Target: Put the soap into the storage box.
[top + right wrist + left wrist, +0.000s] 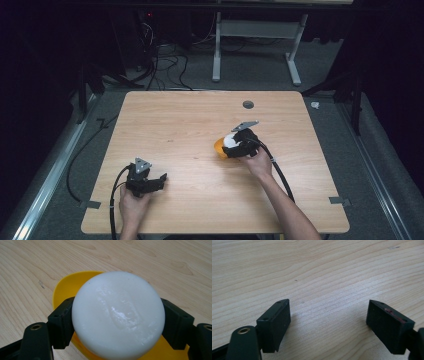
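A white round puck-shaped object [118, 315] sits clamped between the two jaws of my right gripper [117, 320], just above a yellow dish [66, 287] on the wooden table. In the high view the white object [231, 139] and yellow dish [220, 148] lie right of the table's middle, with my right gripper [239, 142] shut on the white object. My left gripper [159, 180] rests low near the front left of the table, jaws wide apart with bare wood between them; its black pads [275, 323] frame nothing.
The light wooden table [175, 125] has a small grey round grommet [248, 104] near its far edge. Cables trail from both grippers off the front edge. Beyond the table stand a white frame [257, 45] and floor cables.
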`<state>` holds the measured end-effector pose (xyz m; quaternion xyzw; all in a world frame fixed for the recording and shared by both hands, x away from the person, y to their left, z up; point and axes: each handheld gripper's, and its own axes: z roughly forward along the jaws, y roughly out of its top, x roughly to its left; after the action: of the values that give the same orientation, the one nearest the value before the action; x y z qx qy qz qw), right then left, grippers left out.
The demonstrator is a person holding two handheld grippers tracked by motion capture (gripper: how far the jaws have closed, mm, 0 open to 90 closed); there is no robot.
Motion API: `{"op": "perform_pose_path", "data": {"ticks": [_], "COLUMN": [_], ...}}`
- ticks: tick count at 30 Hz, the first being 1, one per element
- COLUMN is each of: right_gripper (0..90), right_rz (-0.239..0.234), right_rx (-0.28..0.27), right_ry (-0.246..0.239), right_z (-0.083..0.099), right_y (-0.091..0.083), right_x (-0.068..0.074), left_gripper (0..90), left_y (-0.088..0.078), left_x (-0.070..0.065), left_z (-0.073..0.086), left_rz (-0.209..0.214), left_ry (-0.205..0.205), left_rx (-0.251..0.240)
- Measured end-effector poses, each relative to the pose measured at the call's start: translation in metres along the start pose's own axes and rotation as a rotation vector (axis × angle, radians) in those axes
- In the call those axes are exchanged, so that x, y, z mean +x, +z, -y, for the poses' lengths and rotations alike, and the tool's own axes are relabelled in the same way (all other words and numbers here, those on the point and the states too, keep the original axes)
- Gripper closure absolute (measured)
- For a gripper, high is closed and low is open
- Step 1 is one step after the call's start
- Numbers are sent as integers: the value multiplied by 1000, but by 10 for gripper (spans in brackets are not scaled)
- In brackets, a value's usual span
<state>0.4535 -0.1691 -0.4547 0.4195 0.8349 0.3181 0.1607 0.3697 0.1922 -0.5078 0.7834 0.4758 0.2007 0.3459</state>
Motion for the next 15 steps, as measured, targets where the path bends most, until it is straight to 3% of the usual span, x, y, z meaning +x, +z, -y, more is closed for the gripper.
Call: {"op": "perform_pose_path", "data": {"ticks": [15], "right_gripper": [242], "right_rz": [-13], "right_rx": [9], "right_ry": [25], "right_z": [1], "right_y": [1], "right_x": [-3], "left_gripper": [202], "left_y": [0], "left_x": [0], "left_z": [0], "left_rz": [1], "left_ry": [0], "left_rx": [0]}}
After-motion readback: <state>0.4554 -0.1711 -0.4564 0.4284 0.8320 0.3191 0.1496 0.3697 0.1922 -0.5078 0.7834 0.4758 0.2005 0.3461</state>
